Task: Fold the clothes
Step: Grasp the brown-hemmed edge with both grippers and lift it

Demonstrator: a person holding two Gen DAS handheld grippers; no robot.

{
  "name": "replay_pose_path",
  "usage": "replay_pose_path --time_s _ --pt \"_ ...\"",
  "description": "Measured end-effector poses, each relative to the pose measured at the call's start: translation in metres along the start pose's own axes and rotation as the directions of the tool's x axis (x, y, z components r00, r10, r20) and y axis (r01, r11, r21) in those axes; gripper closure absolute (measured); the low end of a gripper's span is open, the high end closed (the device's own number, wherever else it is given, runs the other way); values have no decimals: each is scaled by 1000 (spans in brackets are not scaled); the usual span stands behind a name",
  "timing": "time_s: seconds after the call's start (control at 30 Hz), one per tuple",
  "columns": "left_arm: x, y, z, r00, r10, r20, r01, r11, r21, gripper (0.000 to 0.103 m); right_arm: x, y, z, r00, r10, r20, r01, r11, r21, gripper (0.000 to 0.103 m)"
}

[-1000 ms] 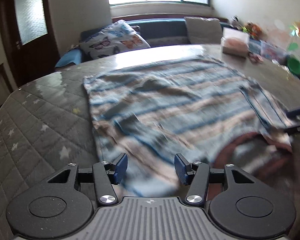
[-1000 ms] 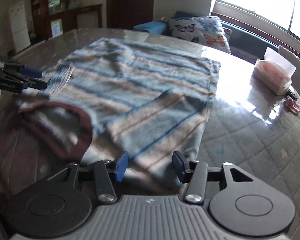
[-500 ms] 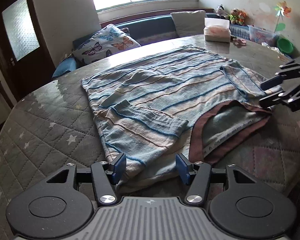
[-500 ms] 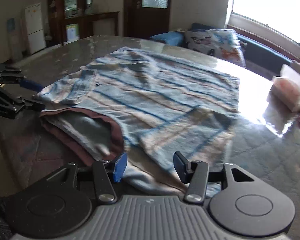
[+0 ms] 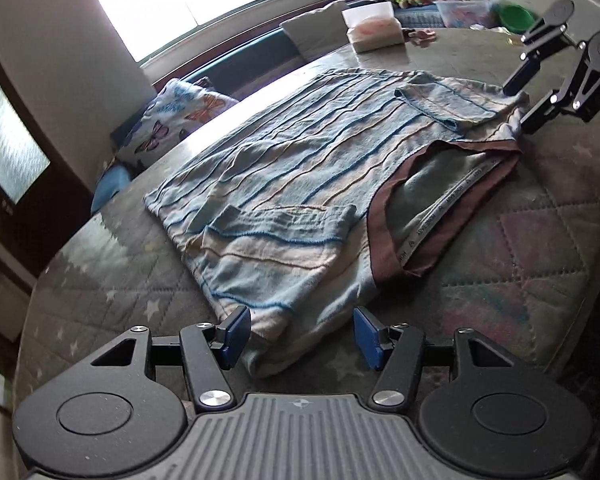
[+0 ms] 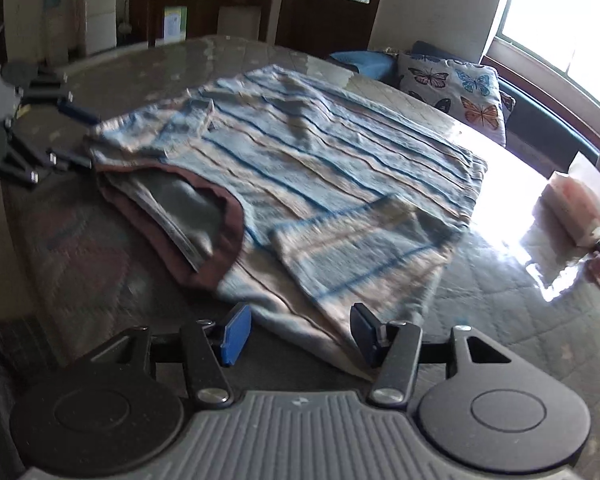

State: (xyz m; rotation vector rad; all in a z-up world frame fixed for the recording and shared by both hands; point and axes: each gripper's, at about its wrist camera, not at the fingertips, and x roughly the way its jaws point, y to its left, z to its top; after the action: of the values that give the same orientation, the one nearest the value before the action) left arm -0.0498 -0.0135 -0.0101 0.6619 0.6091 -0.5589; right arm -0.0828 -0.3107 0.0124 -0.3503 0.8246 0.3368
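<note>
**On the table: a striped shirt, both grippers released**

Across the middle of the quilted table (image 5: 540, 248) lies the striped shirt (image 5: 300, 168), flat, sleeves folded in, its brown collar (image 5: 384, 224) toward the near edge. At each shoulder corner waits a gripper, left gripper (image 5: 302, 338) and right gripper (image 6: 296, 334), jaws apart, grasping nothing. Near the far edge stands a tissue box (image 5: 374, 24).

Both wrist cams low, close at opposite shoulders of shirt (image 5: 300, 160), facing across; share it.
</note>
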Motion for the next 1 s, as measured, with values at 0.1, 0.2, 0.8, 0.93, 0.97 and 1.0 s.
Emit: replay_pose_path --time_s 0.1,0.2,0.8,0.93,0.97,1.0 --pt "5 6 3 1000 -20 -4 21 1000 18 42 5 -8 -2 1000 -10 -12 10 1000 -9 47" --pt "8 11 6 999 -52 -17 52 998 25 50 11 -16 -2 1000 -5 -12 5 1000 7 49" --pt "13 10 13 998 -61 -14 61 997 -49 92 15 -22 1 999 34 28 -37 995 90 96" --pt "0 7 13 1000 -26 8 27 996 -84 97 3 -20 1 999 18 51 -23 995 94 98" --pt "-6 6 13 1000 -19 17 21 996 -91 97 -1 -19 0 998 17 58 -22 995 93 98" --pt "-13 6 12 1000 -13 25 15 995 -99 97 -5 -18 0 998 15 65 -21 996 92 98"
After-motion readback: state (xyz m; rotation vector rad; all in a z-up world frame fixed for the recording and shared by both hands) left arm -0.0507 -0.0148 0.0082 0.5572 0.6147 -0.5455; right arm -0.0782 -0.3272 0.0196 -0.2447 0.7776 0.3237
